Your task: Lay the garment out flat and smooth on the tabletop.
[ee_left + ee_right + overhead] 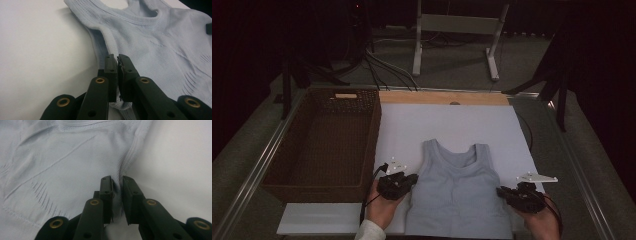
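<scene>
A light blue tank top lies flat, straps away from me, on a white board. My left gripper is at the top's left side seam, just below the armhole. In the left gripper view the left gripper has its jaws pressed together on the tank top at its edge. My right gripper is at the opposite side seam. In the right gripper view the right gripper has its jaws nearly together, with the ribbed edge of the tank top pinched in the narrow gap.
A large brown wicker basket stands empty just left of the board. A wooden strip borders the board's far edge. Beyond the table, cables and a white frame stand are on the floor. Metal rails run along both table sides.
</scene>
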The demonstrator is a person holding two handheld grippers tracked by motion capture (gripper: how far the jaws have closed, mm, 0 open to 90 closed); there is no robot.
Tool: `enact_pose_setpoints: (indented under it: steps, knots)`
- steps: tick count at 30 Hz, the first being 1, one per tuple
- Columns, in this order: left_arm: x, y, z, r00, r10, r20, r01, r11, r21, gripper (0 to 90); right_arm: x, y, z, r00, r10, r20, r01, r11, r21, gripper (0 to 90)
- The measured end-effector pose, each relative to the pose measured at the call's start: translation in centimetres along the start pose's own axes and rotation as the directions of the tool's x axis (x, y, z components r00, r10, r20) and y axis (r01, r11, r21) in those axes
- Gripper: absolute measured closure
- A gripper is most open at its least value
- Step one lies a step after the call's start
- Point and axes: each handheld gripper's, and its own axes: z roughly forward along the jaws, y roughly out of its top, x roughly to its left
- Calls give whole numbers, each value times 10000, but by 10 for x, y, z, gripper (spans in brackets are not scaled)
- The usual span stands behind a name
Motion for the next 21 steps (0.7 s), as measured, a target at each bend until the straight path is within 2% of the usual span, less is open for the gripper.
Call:
enact_pose_setpoints:
  steps: [5, 11, 16, 21]
  knots:
    - [-7, -2, 3, 9998, 153, 145, -156, 9998, 158, 866, -4, -5, -7, 9999, 142, -20, -142, 9999, 2, 792]
    - [-9, -5, -1, 9998, 71, 200, -75, 9998, 174, 866, -3, -7, -4, 9999, 115, -13, -115, 9999, 1, 792]
    - [-9, -6, -7, 9997, 18, 241, -22, 9999, 144, 866, -2, -1, 1, 9996, -159, 251, 160, 9999, -45, 791]
    - [-9, -4, -9, 9997, -8, 264, 7, 10000, 20, 864, -3, 5, 2, 9979, -211, 607, 227, 9994, -258, 795]
